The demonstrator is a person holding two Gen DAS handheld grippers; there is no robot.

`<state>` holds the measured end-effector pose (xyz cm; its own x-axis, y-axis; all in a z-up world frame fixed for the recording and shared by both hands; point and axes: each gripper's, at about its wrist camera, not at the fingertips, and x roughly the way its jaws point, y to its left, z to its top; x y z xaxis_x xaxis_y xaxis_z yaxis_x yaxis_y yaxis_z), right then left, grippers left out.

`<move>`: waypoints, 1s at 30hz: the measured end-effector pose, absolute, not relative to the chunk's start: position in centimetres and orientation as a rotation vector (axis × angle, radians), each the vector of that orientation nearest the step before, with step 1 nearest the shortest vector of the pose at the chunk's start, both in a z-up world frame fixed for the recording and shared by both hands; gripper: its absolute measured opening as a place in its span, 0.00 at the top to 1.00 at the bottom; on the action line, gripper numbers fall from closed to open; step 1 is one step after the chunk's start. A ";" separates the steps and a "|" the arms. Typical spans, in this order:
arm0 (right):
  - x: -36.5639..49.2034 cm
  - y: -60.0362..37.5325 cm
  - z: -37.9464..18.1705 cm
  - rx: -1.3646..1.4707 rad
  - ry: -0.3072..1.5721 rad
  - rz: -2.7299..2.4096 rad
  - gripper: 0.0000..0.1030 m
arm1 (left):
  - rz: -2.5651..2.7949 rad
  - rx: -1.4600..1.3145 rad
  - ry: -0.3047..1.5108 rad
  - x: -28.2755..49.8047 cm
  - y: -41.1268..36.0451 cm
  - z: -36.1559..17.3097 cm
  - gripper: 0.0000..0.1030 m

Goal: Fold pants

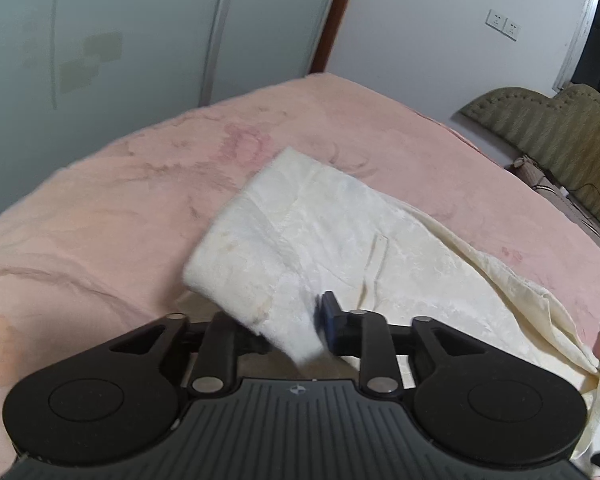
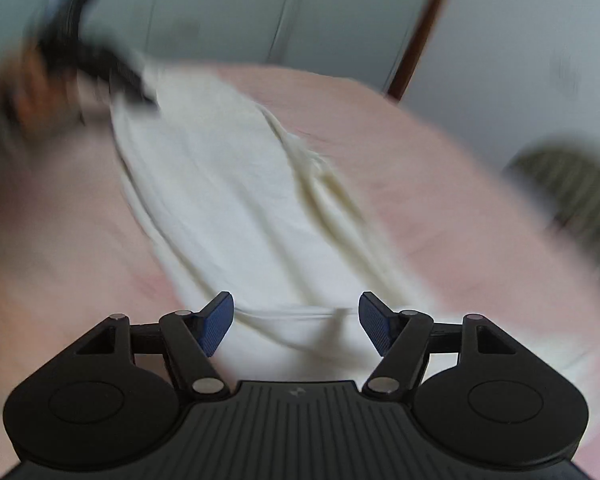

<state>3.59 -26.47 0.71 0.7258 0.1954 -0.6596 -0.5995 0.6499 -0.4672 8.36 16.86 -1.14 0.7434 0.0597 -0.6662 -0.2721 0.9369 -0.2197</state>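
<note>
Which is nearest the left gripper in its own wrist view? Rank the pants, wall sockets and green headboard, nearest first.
1. Pants: cream cloth lying right between the left gripper's fingers on the pink bed.
2. Headboard: right, beyond the bed's edge.
3. Sockets: upper right, on the far wall.

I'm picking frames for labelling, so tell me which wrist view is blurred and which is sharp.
Right wrist view: heavy motion smear across the pants and pink blanket, only the right tool crisp. Left wrist view: mostly sharp, pants texture readable, slight blur at the cloth edge by the left tool; fisheye bends the blanket edge.
</note>
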 end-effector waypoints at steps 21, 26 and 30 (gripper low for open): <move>0.7 -24.8 -2.6 -0.772 0.658 0.659 0.94 | 0.242 -0.237 0.676 7.7 15.9 -1.6 0.86; 1.5 -25.9 -2.3 -0.629 0.672 0.646 0.93 | 0.263 -0.175 0.655 7.5 15.6 -1.8 0.75; 0.6 -27.9 -0.3 -0.502 0.645 0.638 0.92 | 0.367 -0.201 0.626 6.5 16.7 -0.1 0.45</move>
<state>0.56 -27.91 -0.33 0.6239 0.3815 -0.6821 -0.6774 0.6992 -0.2286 6.54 16.69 -0.14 0.7491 0.2735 -0.6034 -0.3934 0.9165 -0.0729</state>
